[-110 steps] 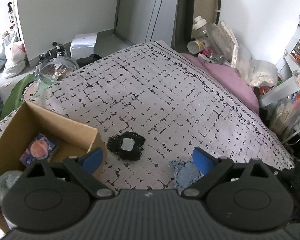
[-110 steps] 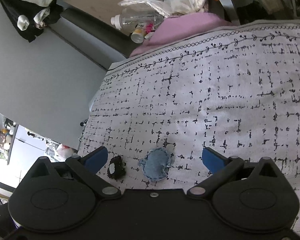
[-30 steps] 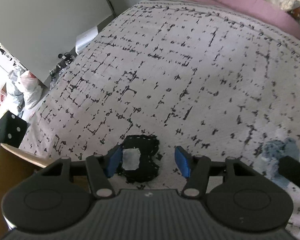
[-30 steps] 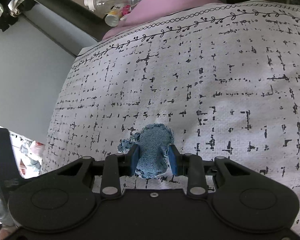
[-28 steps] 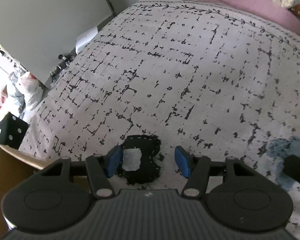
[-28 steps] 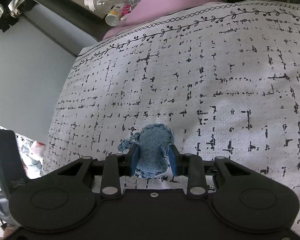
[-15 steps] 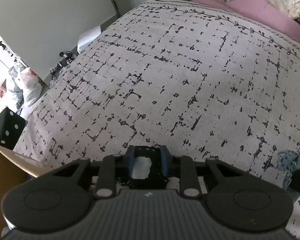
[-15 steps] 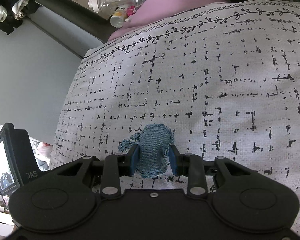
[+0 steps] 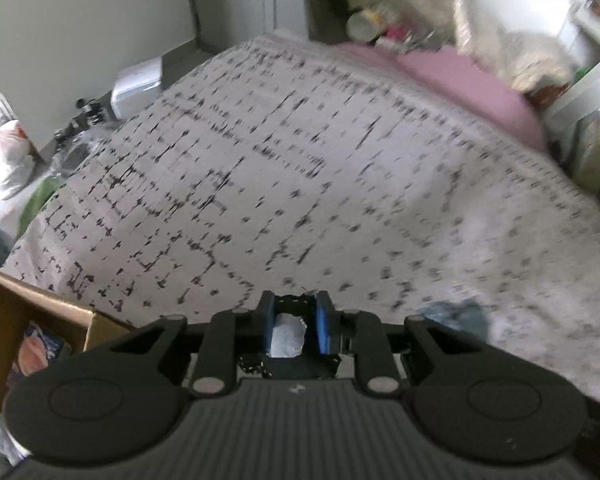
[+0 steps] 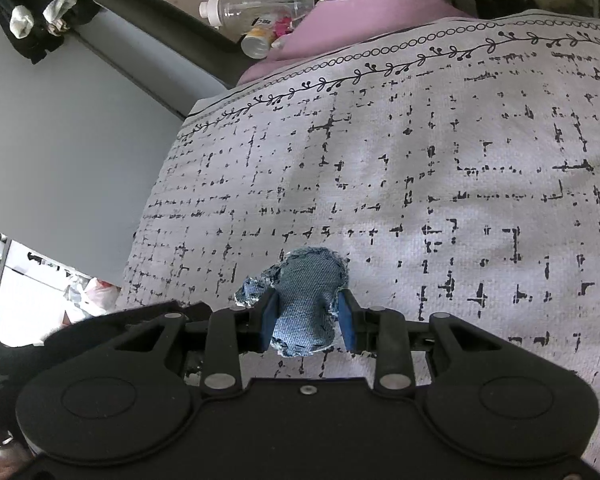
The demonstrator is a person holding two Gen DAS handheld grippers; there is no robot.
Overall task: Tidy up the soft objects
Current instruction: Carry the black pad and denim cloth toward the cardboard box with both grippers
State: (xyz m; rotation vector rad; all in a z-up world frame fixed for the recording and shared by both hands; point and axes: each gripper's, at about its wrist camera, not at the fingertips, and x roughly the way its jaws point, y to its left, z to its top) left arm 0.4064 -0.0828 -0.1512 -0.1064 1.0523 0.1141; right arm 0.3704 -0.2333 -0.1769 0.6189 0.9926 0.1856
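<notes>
You are clamping the left gripper [image 9: 294, 326] on the black patch [image 9: 288, 332] and the right gripper [image 10: 306, 318] on the denim patch [image 10: 306, 300]; thin edge grips are risking slips when lifting toward the box [image 9: 40, 320], lower left.

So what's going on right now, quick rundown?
Left tongs shut on black pad. Right tongs shut on denim pad, on the bedspread. Box at left, nothing in the way.

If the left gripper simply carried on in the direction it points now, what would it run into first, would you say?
Probably the patterned bedspread. The left gripper is shut on the black patch, and only bare cover shows ahead of it; the blur makes depth uncertain.
</notes>
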